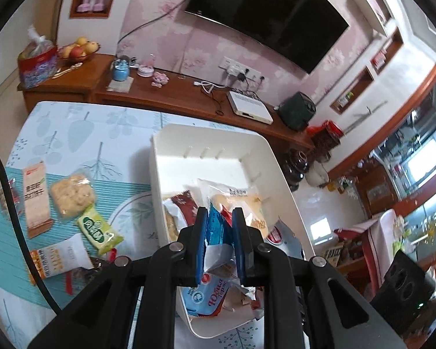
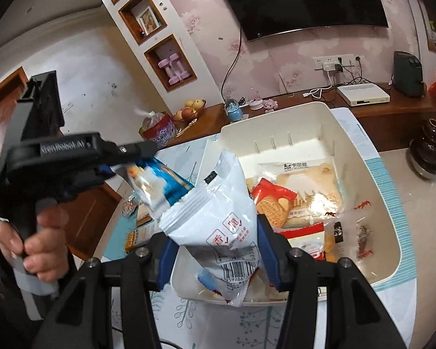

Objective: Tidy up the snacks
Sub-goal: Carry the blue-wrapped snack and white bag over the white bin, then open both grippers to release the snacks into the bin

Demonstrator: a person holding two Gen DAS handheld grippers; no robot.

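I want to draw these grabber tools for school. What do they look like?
Both grabbers are black plastic with silver round bolts at the joints and blue pads inside the fingers. The left grabber has a pistol-style handle and white raised lettering on its side. A black cable trails beside it. The right grabber has the same build.

Home living room, as I see it: wall-mounted black flat television [image 2: 299,0], long brown wooden sideboard [image 1: 171,96] bearing a fruit bowl [image 1: 77,51], floral pink wallpaper [image 1: 171,29], pink dumbbells [image 2: 173,68] in a wall niche.
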